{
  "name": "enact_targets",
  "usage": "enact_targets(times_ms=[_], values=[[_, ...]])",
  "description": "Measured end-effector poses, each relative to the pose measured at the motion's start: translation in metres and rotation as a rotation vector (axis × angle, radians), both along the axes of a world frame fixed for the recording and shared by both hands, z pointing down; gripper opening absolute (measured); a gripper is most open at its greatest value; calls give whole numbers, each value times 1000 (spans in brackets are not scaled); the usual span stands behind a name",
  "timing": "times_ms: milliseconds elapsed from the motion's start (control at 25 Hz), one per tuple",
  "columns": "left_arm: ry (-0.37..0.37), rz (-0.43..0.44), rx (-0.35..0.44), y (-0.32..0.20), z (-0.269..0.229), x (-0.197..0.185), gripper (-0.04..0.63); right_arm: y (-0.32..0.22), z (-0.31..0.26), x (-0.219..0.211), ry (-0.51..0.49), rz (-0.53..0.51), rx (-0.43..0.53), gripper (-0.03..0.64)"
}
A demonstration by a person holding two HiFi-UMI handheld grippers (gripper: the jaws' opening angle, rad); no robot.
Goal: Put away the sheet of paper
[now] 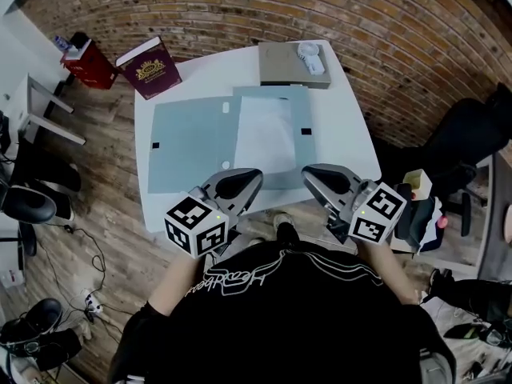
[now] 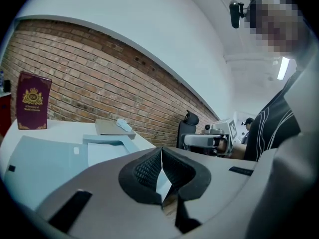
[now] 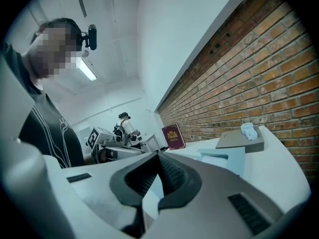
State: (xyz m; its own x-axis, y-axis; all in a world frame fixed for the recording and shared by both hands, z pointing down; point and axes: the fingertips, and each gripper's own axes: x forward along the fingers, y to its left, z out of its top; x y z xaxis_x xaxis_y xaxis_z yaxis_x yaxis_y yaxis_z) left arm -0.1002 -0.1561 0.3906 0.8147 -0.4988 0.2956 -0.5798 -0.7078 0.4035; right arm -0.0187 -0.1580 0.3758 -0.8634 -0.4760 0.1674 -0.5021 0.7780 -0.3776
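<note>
Sheet of paper (image 1: 264, 130), white, lies flat on the right half of an open pale blue folder (image 1: 188, 142) spread across the middle of the white table (image 1: 344, 126), with folder showing past its left, far and right edges. The left claw (image 1: 254, 174) is clenched, its ribbed pads pressed together with nothing between them, and its tip sits over the near edge of the folder, just beside the paper's near left corner. The right claw (image 1: 306, 171) is likewise clenched and empty, at the folder's near right corner; the two tips point toward each other with a gap between them. Whether either touches the folder cannot be told. At the table's far left corner a burgundy book (image 1: 150, 67) with a gold crest stands tilted at the edge. At the far right a flat grey box (image 1: 284, 64) carries a small white fan (image 1: 312, 58), close beyond the folder's far edge. A brick wall (image 1: 240, 6) runs behind the table
</note>
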Motion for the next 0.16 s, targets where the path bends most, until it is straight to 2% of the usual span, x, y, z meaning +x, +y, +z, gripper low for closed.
enact_targets(times_ms=[160], values=[[-2, 3, -13, -3, 8, 5, 31, 0, 7, 6, 7, 6, -12, 3]])
